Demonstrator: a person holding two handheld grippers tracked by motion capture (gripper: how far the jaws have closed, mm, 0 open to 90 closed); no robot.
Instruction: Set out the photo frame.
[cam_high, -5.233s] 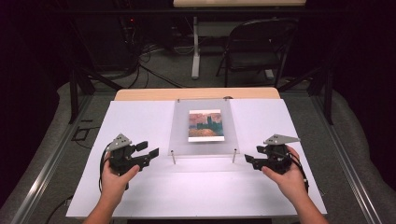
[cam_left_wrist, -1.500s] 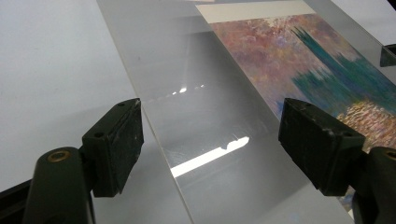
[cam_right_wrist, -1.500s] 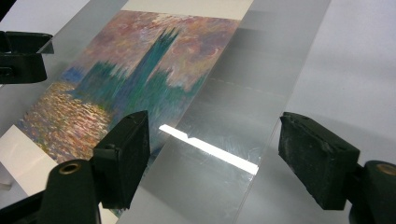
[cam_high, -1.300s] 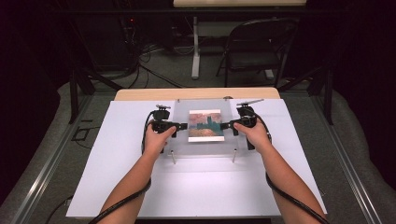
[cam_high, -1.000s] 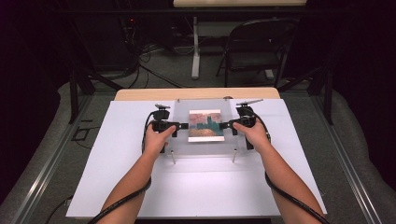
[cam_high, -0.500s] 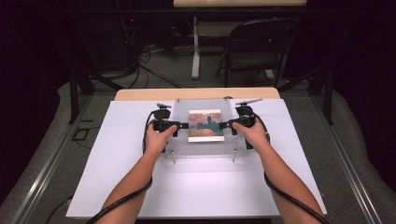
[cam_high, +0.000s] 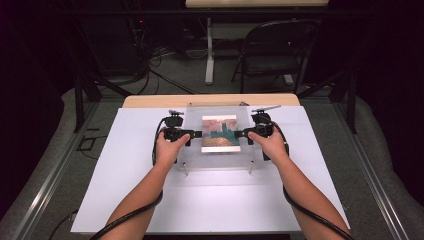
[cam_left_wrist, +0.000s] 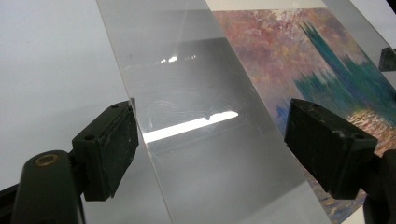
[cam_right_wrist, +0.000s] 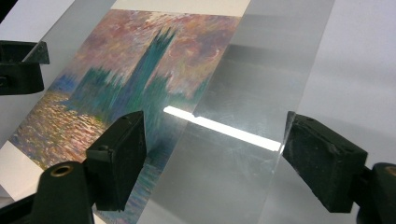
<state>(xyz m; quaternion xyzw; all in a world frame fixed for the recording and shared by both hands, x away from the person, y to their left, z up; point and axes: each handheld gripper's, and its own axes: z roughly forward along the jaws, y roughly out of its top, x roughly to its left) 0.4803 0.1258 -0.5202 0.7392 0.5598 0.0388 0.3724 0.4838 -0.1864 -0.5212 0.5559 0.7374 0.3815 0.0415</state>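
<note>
Nearest, two forearms come in from the bottom over the white table (cam_high: 150, 200), cables trailing. Left gripper (cam_high: 192, 134) and right gripper (cam_high: 242, 133) sit level with each other, tips pointing inward at one another, the clear acrylic sheet (cam_high: 192, 155) between and under them. Left gripper view: jaws spread wide, holding nothing, one jaw over the sheet's outer edge, the other over the edge of the painting print (cam_left_wrist: 322, 70); the clear strip (cam_left_wrist: 201, 140) runs between them. Right gripper view: same, jaws wide apart and empty, one over the print (cam_right_wrist: 116, 84), the other at the sheet's outer edge (cam_right_wrist: 280, 70). Can't tell whether any jaw touches the sheet. Print lies flat under the sheet, midway between the two grippers, long axis running away from the person, top of the picture at the far end; the sheet stands on small posts (cam_high: 186, 170). Beyond: wood table edge (cam_high: 210, 100), a folding chair (cam_high: 275, 55), cables on the floor. Versus about five seconds back, both grippers have moved from the near outer sides in to the sheet; over the last second barely any change.
</note>
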